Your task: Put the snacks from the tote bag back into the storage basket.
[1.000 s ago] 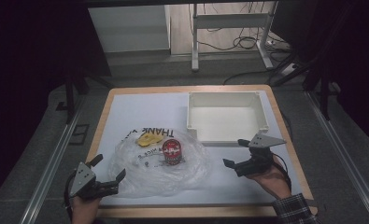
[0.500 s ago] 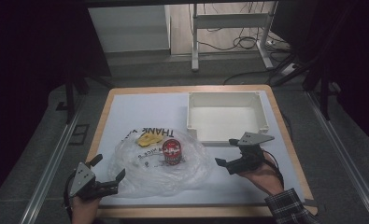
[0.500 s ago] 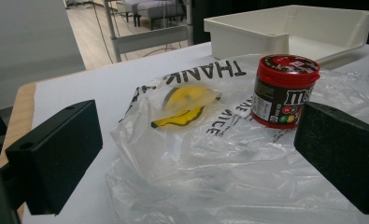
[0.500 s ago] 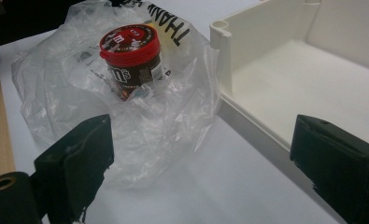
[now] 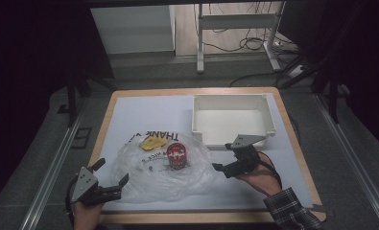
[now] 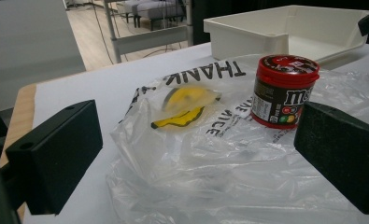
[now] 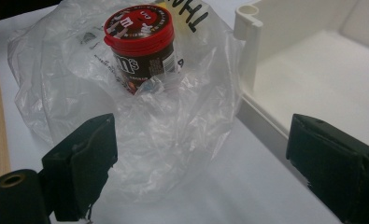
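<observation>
On plastic bag (image 5: pixel 163 167), candy jar (image 5: pixel 177 154), grippers wide apart either side

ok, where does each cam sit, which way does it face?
High view: above the person's side, looking forward and down on the table; both hands, left gripper, right gripper.
Left gripper view: low by the bag, facing the tray; own jaws.
Right gripper view: facing the candy jar; own jaws.
All three share jar, bag, tray.

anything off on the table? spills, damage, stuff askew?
Nothing spilled or broken. The clear plastic bag lies crumpled and spread flat; the red-lidded candy jar stands upright in it beside a yellow item. The white bin sits square and empty.
</observation>
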`<state>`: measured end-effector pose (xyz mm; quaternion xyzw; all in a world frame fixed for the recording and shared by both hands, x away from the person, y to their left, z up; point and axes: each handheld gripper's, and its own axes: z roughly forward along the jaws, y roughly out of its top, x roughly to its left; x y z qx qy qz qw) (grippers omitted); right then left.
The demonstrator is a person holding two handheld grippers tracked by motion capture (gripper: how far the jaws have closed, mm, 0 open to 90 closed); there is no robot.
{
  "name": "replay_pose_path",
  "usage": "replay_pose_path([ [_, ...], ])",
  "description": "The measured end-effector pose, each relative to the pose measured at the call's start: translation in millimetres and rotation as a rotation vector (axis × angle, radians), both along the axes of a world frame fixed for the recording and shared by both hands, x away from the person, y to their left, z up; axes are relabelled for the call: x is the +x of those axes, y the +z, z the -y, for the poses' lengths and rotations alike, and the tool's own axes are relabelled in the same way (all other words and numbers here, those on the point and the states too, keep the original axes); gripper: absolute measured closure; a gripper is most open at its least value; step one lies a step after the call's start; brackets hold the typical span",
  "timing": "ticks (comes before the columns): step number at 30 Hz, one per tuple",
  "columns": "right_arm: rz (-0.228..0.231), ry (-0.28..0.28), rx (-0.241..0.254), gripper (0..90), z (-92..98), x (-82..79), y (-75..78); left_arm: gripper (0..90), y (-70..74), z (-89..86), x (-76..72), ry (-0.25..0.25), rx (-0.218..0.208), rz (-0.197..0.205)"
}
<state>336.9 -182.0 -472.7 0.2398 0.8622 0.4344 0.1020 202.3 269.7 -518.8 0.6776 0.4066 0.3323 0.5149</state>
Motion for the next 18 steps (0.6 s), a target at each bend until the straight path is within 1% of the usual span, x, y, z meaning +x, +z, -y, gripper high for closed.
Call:
replay_pose_path([
  [10, -0.017, 0.03, -0.031, 9.3, -16.7, 6.7, -4.8, 0.9, -0.1, 0.2, 0.1, -0.002, 0.002, 0.0],
  [14, -0.031, 0.038, -0.04, 9.3, -23.9, 9.2, -6.4, 0.9, -0.1, 0.3, 0.0, -0.001, 0.002, 0.0],
  [18, -0.032, 0.05, -0.047, 9.3, -31.1, 12.0, -8.2, 0.9, -0.1, 0.1, 0.1, -0.002, 0.002, 0.0],
])
